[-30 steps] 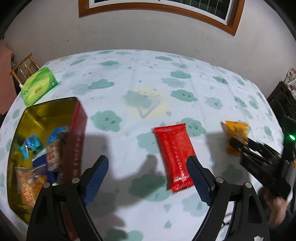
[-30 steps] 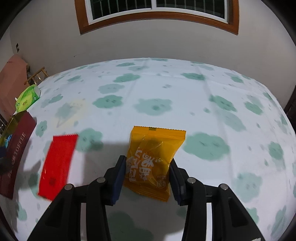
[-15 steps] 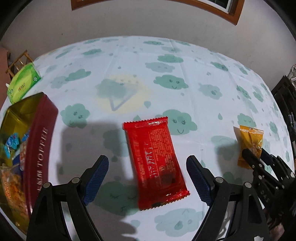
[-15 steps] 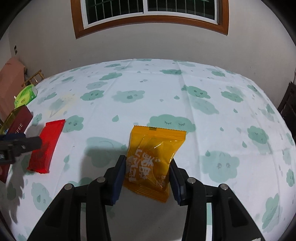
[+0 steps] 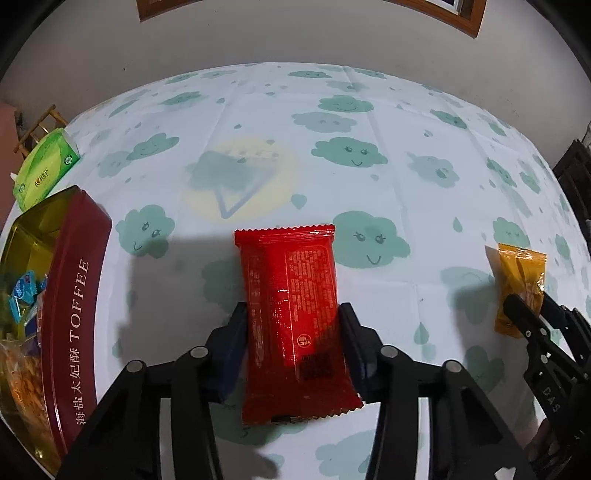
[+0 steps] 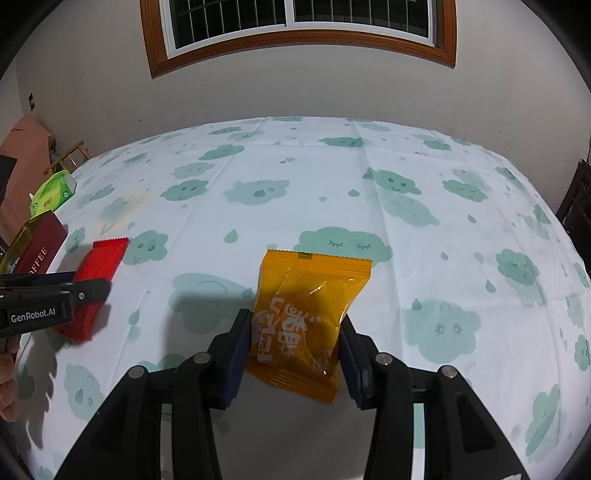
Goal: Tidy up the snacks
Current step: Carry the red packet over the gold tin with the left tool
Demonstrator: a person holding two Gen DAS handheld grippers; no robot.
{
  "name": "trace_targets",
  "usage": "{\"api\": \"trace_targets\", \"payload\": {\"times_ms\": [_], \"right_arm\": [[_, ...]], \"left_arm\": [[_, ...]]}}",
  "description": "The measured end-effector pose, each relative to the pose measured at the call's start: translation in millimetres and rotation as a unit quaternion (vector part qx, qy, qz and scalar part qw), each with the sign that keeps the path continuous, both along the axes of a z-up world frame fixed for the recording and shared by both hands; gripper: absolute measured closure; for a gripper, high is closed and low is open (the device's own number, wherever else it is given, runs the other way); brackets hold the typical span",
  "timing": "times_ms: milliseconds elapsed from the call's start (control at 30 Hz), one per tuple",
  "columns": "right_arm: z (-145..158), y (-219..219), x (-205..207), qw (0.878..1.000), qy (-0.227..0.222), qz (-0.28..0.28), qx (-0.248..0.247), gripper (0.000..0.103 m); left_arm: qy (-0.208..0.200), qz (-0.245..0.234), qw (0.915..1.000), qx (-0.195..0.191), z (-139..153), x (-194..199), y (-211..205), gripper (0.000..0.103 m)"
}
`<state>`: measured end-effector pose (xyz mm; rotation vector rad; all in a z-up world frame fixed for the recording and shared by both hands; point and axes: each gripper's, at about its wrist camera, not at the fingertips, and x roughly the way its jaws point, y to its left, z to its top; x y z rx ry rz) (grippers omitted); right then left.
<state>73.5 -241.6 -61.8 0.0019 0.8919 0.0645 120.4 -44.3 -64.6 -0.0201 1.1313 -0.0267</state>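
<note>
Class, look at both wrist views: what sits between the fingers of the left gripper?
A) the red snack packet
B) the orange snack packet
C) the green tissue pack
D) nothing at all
A: in the left wrist view the left gripper has just closed its jaws onto the sides of the red snack packet.

A room in a home, by the look of it: a table [image 6: 295, 177] covered with a white cloth printed with smiling green clouds and raindrops stands against a plain pale wall, under a wood-framed window with white bars [image 6: 299, 22]. At the far left edge sit a green paper tissue pack [image 5: 46, 168] and an open dark red toffee tin with a gold inside [image 5: 79, 280] holding wrapped snacks.
</note>
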Motion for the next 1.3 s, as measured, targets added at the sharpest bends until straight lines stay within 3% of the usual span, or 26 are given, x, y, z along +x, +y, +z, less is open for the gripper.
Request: {"api": "trace_targets", "payload": {"times_ms": [633,1300], "right_arm": [[0,0,0,1.000,0.000,0.000,-0.001,0.057],[-1,0,0,1.000,0.000,0.000,-0.001,0.057]], "left_arm": [[0.003,-0.013,0.9998,0.013,9,-30,21,0.064],[-0.047,-0.050,0.9965,0.048,54,-62,25,0.064]]}}
